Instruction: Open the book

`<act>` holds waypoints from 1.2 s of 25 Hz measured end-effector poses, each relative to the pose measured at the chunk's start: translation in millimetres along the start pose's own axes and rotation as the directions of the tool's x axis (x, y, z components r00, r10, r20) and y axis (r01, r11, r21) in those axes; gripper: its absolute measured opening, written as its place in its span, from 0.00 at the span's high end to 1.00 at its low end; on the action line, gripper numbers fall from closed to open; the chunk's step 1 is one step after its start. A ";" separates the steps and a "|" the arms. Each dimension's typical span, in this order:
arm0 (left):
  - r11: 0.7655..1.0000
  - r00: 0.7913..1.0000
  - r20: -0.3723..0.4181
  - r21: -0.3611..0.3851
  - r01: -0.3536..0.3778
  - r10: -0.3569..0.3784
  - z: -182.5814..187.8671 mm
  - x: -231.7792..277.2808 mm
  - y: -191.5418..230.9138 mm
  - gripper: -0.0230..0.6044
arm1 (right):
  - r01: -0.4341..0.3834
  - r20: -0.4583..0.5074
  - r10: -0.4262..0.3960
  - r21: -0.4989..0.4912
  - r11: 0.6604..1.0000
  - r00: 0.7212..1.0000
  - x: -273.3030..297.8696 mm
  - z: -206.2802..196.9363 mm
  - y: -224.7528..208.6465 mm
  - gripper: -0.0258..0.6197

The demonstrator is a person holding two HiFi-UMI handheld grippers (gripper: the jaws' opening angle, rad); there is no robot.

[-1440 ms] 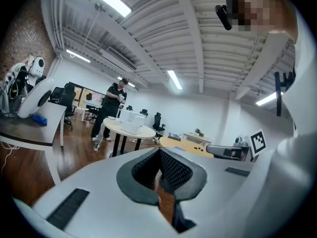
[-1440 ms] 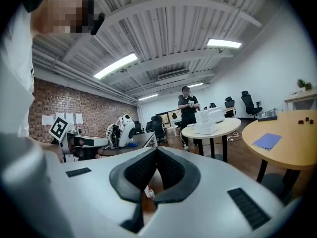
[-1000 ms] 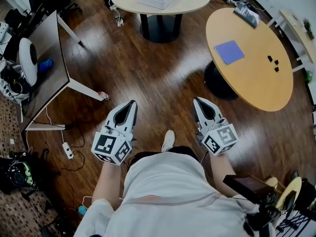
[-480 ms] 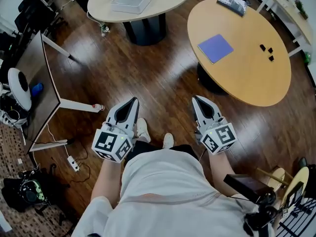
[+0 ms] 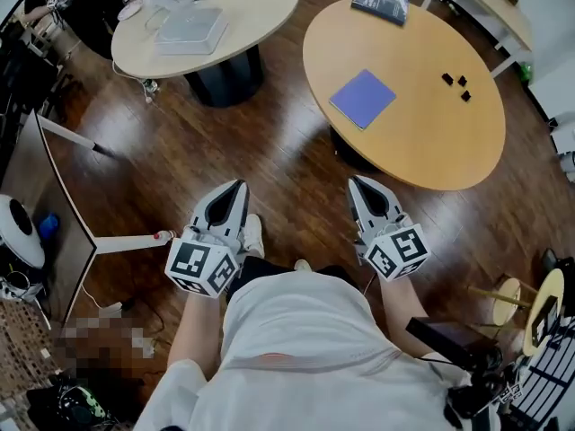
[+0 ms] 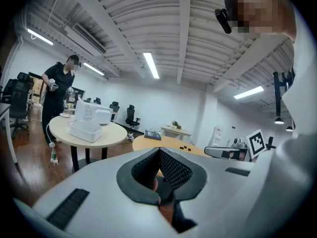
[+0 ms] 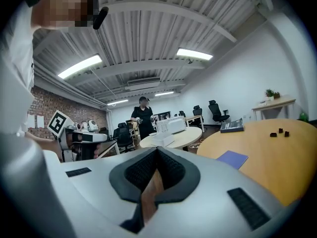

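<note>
A closed blue book [image 5: 362,98] lies flat on the round wooden table [image 5: 431,151] ahead of me, also low at the right in the right gripper view as the book [image 7: 233,158]. Both grippers are held in front of my body above the wooden floor, well short of the table. The left gripper [image 5: 240,188] points forward with its jaws together and nothing between them; its tips [image 6: 158,150] meet. The right gripper [image 5: 354,182] is likewise shut and holds nothing, its tips [image 7: 157,149] closed.
A dark book [image 5: 379,3] and small black pieces [image 5: 455,83] also rest on the wooden table. To the left stands a pale round table [image 5: 256,21] carrying a white device [image 5: 190,27]. A slanted panel on legs [image 5: 54,196] is at far left. Another person [image 6: 58,90] stands beyond.
The wooden table and the blue book have shifted left and nearer in the head view as I walk toward them. Both grippers keep the same shut pose.
</note>
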State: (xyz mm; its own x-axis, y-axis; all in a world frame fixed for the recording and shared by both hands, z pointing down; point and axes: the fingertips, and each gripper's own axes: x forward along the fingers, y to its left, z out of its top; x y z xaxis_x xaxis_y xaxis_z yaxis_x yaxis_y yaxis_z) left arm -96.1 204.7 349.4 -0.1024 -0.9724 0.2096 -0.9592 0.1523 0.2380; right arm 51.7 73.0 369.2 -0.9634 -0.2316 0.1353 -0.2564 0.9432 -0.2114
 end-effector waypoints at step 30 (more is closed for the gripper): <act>0.869 0.850 -0.224 0.023 0.495 -0.478 30.8 198.8 103.7 0.95 | 0.541 0.019 -0.549 0.141 0.829 0.836 86.2 9.9 -73.1 0.96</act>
State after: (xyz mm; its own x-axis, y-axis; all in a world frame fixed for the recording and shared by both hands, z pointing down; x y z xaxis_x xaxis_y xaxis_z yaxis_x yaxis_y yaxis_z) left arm -224.0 21.8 386.5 0.4301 -0.8593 0.2769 -0.8902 -0.3526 0.2883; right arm -13.4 -18.3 386.7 -0.6658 -0.7158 0.2107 -0.7451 0.6230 -0.2382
